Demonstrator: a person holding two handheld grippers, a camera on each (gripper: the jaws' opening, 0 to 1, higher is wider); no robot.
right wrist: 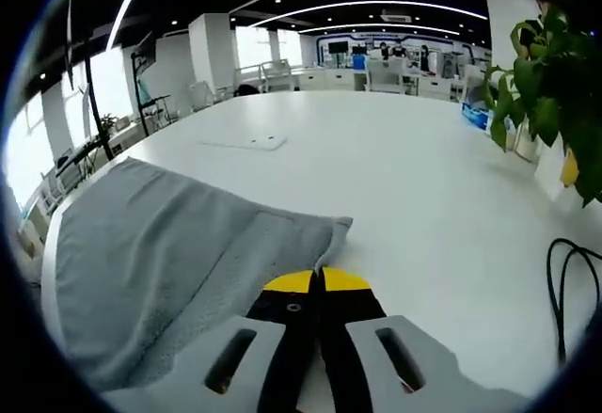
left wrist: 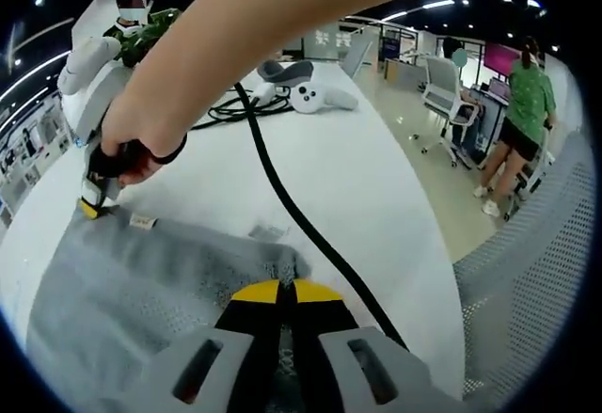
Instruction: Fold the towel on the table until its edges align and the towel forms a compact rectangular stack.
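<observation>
Left gripper view has your left gripper (left wrist: 279, 293) with its yellow-tipped jaws together, clamped on a bunched corner of the grey towel (left wrist: 141, 281), which spreads away to the left of the tips across the white table (left wrist: 376, 178). Beyond it, your hand (left wrist: 141, 140) brings the right gripper (left wrist: 94, 201) down at the towel's far edge, beside a small tag. A black cable (left wrist: 282, 197) runs just right of your tips, so keep the cloth off it.

Right gripper view shows the right jaws together too, pinching the towel corner just ahead of the tips, cloth lying flat to the left; a green plant (right wrist: 550, 74) stands off to the right.

Expect the towel to be light, soft and limp: it should sag and crease between your two holds, not slide stiffly. Grip right at the corners, both layers in the jaws, and keep the edge between them taut as you carry it over.
</observation>
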